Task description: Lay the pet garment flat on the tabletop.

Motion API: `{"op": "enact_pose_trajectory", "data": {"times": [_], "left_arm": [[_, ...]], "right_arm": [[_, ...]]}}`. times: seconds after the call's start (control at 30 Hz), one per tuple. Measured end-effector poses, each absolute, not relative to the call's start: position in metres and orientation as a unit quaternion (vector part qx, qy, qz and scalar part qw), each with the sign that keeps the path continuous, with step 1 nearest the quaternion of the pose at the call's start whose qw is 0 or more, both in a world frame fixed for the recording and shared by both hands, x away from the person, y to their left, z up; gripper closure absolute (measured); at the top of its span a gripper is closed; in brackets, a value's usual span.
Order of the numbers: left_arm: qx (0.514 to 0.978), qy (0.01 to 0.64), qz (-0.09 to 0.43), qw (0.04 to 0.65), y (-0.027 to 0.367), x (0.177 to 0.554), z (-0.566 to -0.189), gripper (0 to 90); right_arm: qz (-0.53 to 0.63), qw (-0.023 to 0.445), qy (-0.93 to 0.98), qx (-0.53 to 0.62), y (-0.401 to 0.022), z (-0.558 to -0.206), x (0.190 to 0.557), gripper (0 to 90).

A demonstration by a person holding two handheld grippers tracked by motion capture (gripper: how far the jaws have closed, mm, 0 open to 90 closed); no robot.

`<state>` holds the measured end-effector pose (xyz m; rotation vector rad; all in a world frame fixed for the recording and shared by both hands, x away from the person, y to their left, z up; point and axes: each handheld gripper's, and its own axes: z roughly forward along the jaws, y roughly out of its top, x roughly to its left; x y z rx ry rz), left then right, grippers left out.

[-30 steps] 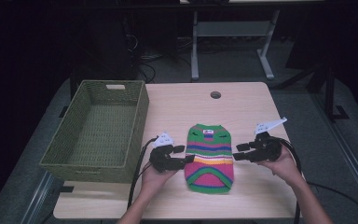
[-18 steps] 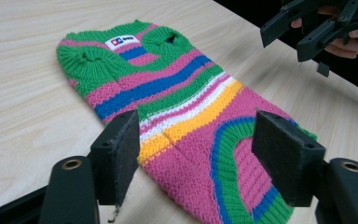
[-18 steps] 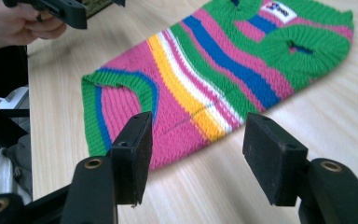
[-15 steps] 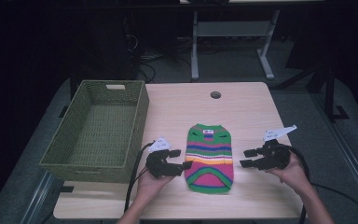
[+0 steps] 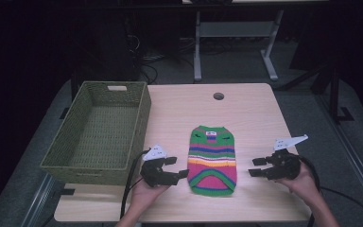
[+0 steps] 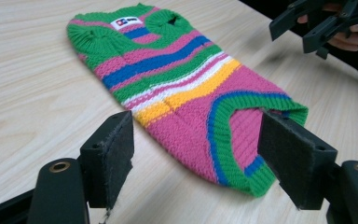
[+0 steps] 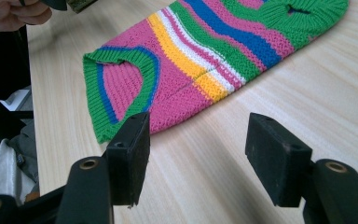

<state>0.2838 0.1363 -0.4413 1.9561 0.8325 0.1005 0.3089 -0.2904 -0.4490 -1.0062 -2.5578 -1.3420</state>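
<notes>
Green basket at desk left. Left tool wide apart, jaws just been opening, nothing gripped, just beside striped sweater. Sweater flat mid-desk. Right tool wide apart, also been opening, nothing between, near sweater's right edge.

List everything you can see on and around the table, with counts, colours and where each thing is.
Knitted striped sweater: one, green, pink, blue, yellow and white, flat on the table's near middle.
Woven basket: one, olive green, empty, on the table's left part.
Wooden table: one, light wood, with a round hole at the far edge.
Left gripper: one, black, open, left of the sweater.
Right gripper: one, black, open, right of the sweater.
</notes>
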Motion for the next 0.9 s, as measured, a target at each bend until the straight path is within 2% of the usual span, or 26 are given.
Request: {"op": "enact_pose_trajectory", "data": {"times": [0.9], "left_arm": [[0.807, 0.354, 0.041, 0.472, 0.156, 0.257, -0.454, 26.6]], "right_arm": [[-0.455, 0.023, -0.817, -0.352, -0.320, -0.461, 0.271, 36.4]]}}
